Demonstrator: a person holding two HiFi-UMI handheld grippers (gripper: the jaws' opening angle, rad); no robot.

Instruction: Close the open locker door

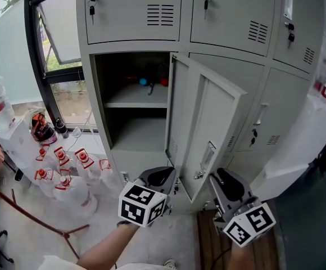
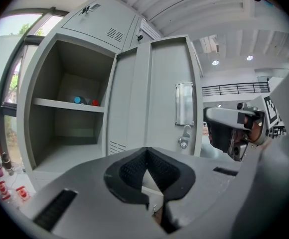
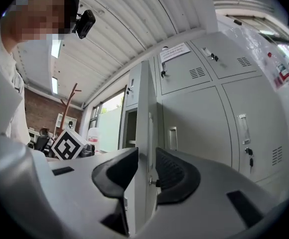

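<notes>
The grey locker door (image 1: 208, 122) stands swung out from its open compartment (image 1: 135, 103), handle side toward me. My left gripper (image 1: 162, 176) is low, just in front of the door's bottom corner; its pads (image 2: 145, 151) meet with nothing between them, so it is shut. My right gripper (image 1: 222, 181) sits to the right of the door's lower free edge. In the right gripper view the door's edge (image 3: 143, 113) runs up through the gap between the jaws of the right gripper (image 3: 147, 166), which stand apart. The door handle (image 2: 184, 103) and its latch show in the left gripper view.
Several white bottles with red caps (image 1: 62, 173) crowd the floor at left under the window. A red rod (image 1: 34, 218) slants across the floor. Small blue and red items (image 1: 152, 82) lie on the locker shelf. Shut lockers (image 1: 275, 117) continue rightward, and a white block (image 1: 298, 151) leans there.
</notes>
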